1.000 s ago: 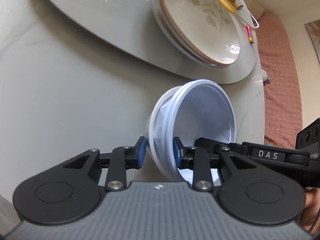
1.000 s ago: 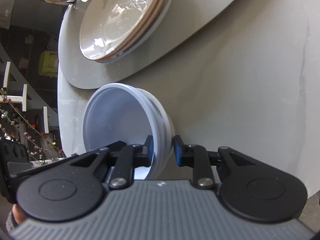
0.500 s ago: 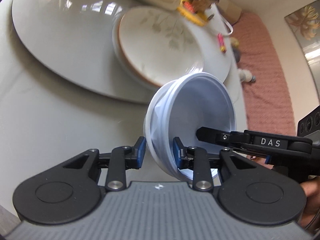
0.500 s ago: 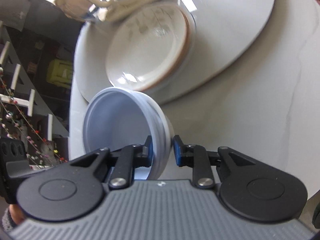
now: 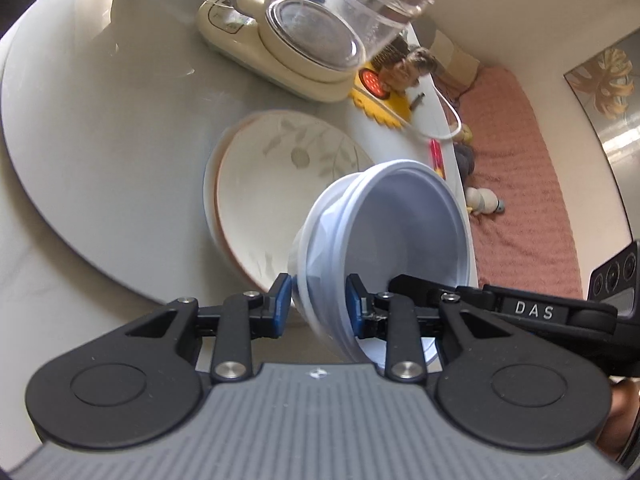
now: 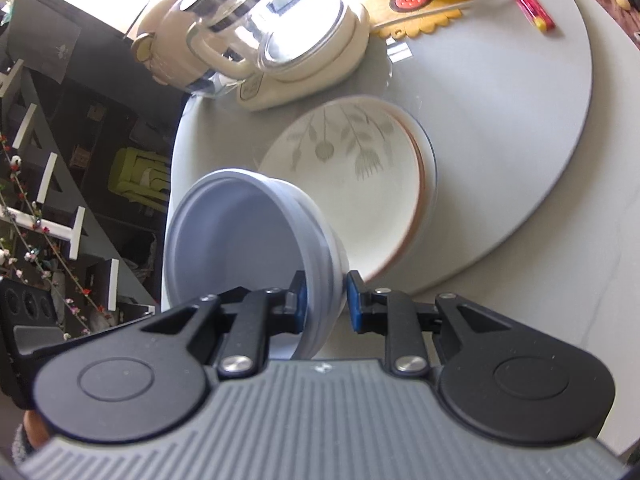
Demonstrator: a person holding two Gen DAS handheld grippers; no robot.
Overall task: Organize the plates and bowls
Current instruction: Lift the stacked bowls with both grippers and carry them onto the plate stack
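A stack of pale blue-white bowls (image 5: 384,240) hangs in the air, gripped from both sides. My left gripper (image 5: 318,306) is shut on the stack's rim wall. My right gripper (image 6: 324,302) is shut on the opposite rim of the same bowls (image 6: 240,240). The right gripper's finger shows inside the bowl in the left wrist view (image 5: 416,284). Just beyond the bowls, a stack of leaf-patterned plates (image 5: 272,184) lies on the grey turntable (image 5: 100,140); the plates also show in the right wrist view (image 6: 352,184).
A glass kettle on a cream base (image 5: 320,28) stands on the turntable behind the plates, also seen in the right wrist view (image 6: 272,32). A yellow mat with a figurine (image 6: 420,0), a white cord and a red object (image 6: 534,14) lie further back. The table edge is to the side.
Both grippers have lifted the bowls and carried them toward the plates. The view has tilted up, so the kettle has come into view.
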